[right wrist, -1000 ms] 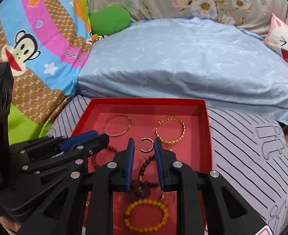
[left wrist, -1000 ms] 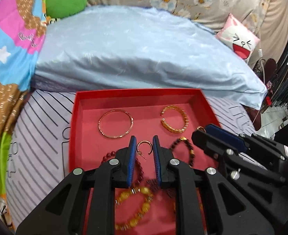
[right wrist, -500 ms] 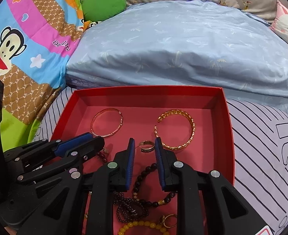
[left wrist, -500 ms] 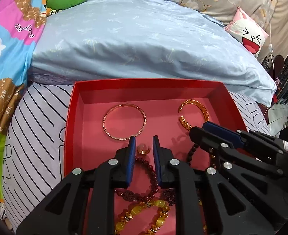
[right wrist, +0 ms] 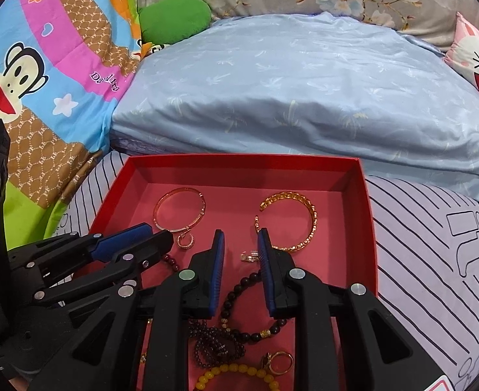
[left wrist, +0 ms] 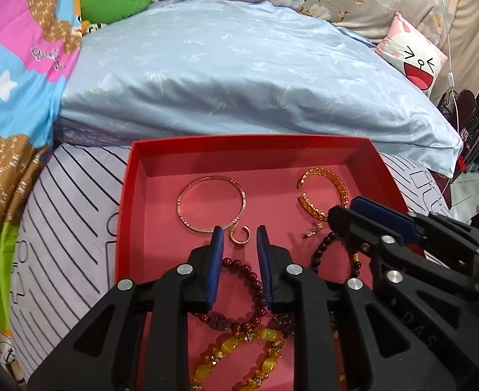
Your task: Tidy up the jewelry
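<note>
A red tray (left wrist: 127,195) (right wrist: 368,228) on the bed holds the jewelry. My left gripper (left wrist: 239,229) (right wrist: 159,233) hangs low over it, its jaws opening. A small rose-gold ring (left wrist: 239,239) (right wrist: 185,241) lies on the tray floor at its tips, touched by neither pad. To its right, my right gripper (right wrist: 241,233) (left wrist: 343,207) stands open. A second small ring (right wrist: 250,255) (left wrist: 312,229) lies between its jaws, close to the right finger. Beyond them lie a rose-gold bangle (left wrist: 178,203) and a gold cuff (left wrist: 340,182). Bead bracelets (left wrist: 239,264) lie under both grippers.
A pale blue pillow (left wrist: 239,81) rises right behind the tray. Striped sheet (left wrist: 60,228) flanks the tray on both sides. A cartoon blanket (right wrist: 44,65) and a green plush (right wrist: 174,16) lie at the back left, a white face cushion (left wrist: 412,62) at the back right.
Both rings sat up between the fingertips before; now each lies lower, on the tray floor. The left jaws have widened a little. The view over the tray has shifted slightly.
</note>
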`<state>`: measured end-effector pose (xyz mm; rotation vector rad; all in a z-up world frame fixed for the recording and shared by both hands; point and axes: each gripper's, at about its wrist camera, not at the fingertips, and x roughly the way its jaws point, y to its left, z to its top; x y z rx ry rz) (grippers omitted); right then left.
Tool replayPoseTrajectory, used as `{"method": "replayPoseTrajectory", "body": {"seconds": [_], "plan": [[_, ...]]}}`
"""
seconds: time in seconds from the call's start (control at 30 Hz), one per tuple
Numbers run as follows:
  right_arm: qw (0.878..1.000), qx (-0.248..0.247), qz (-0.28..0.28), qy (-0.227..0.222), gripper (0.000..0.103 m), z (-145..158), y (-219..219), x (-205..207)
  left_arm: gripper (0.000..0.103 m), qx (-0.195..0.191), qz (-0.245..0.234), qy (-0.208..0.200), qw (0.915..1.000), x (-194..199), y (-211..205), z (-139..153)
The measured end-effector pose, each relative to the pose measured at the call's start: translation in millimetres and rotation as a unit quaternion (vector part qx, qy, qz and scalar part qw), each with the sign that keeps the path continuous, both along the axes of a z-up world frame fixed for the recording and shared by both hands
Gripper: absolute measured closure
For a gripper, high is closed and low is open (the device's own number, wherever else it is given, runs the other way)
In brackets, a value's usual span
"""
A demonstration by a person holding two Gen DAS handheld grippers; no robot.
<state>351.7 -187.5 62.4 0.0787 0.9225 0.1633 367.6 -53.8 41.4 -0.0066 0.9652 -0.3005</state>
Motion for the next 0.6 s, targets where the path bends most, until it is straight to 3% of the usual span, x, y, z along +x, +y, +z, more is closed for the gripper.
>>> {"method": "replayPoseTrajectory", "body": {"seconds": [0.27,0.6], "plan": [[1.000,-0.005,-0.012,-0.023,0.080,18,-5,-47,0.081,0.013,-0.005,-0.026,0.9996,-39,-3,19],[0.998,-0.015,-0.032,-0.053,0.079,43,-4,-124,0.081,0.030,0.002,-0.045,0.9986,-116,-5,35]]}}
